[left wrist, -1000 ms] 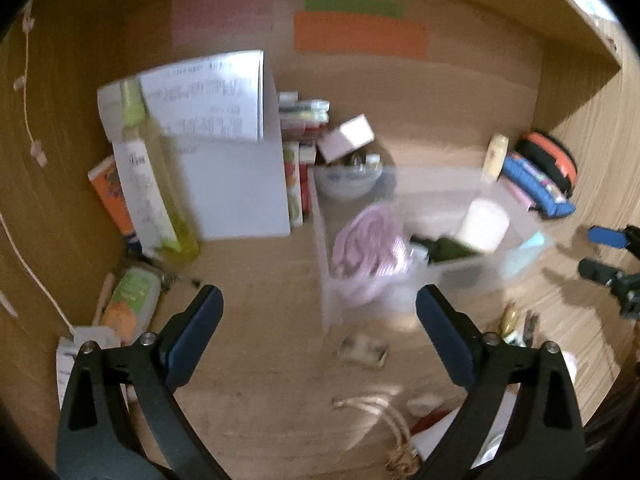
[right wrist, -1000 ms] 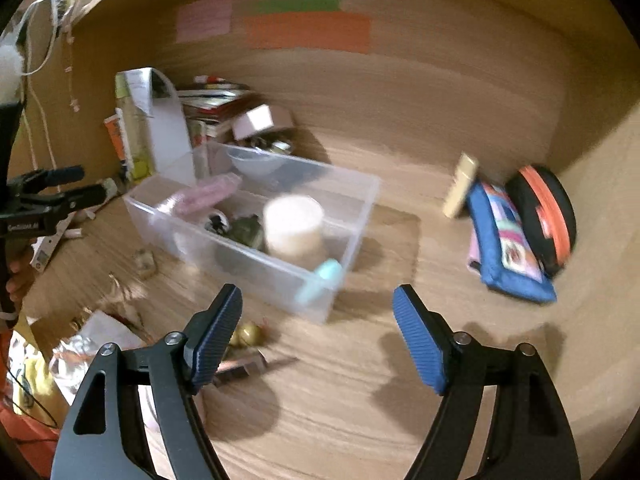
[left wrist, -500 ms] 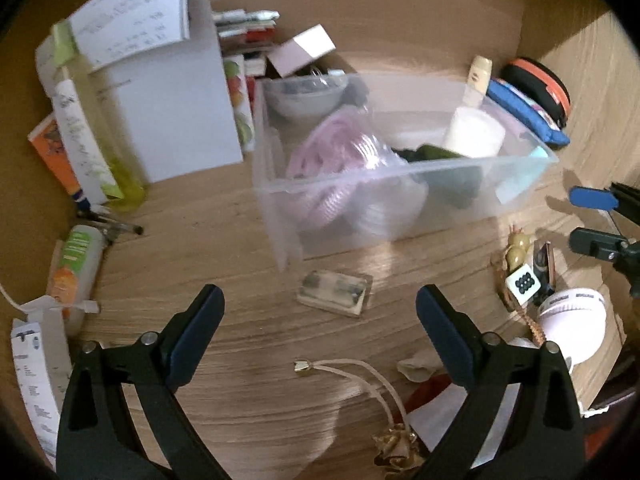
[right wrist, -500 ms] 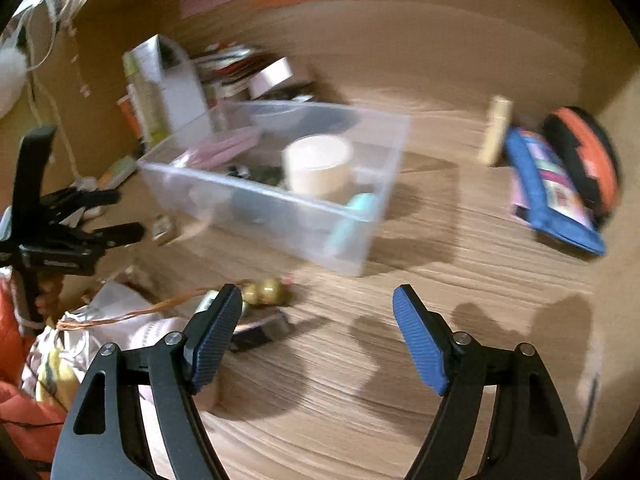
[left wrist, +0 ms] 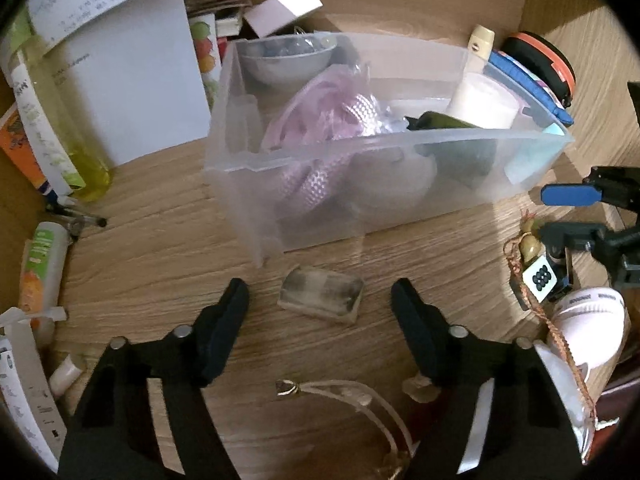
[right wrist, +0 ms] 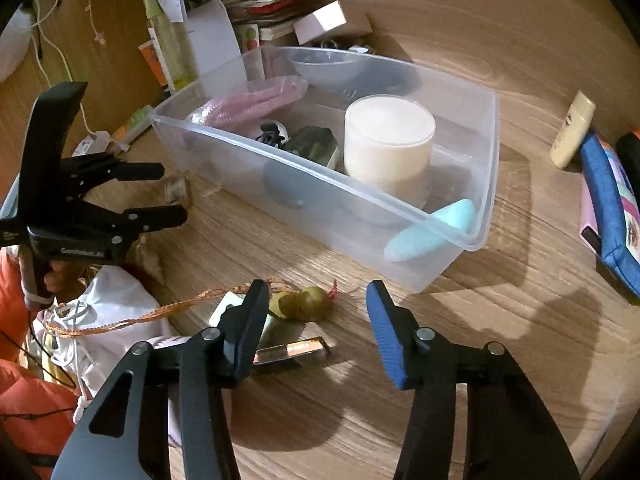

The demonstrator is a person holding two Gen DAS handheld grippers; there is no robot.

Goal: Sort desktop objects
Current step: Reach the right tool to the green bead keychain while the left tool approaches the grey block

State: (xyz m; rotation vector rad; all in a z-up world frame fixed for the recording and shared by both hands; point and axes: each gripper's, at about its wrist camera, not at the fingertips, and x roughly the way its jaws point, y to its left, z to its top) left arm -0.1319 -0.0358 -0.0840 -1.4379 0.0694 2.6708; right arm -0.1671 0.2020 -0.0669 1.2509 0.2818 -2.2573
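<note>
While both grippers are dropping closer to the tabletop (left wrist: 168,264) than a second ago, their jaws are closing with nothing yet between the pads. That is suggesting two pickups are starting at once. The left gripper (left wrist: 320,300) is framing a small translucent block (left wrist: 322,295), greyish and smudged, lying flat just at six o'clock of the clear bin (left wrist: 248,164). The right gripper (right wrist: 316,312) is narrowing over an olive-green gourd charm (right wrist: 302,306) on an orange cord, with a slim gold-capped tube (right wrist: 290,352) lying at seven o'clock of it. The bin is already holding a cream jar, pink mesh and a bowl.
</note>
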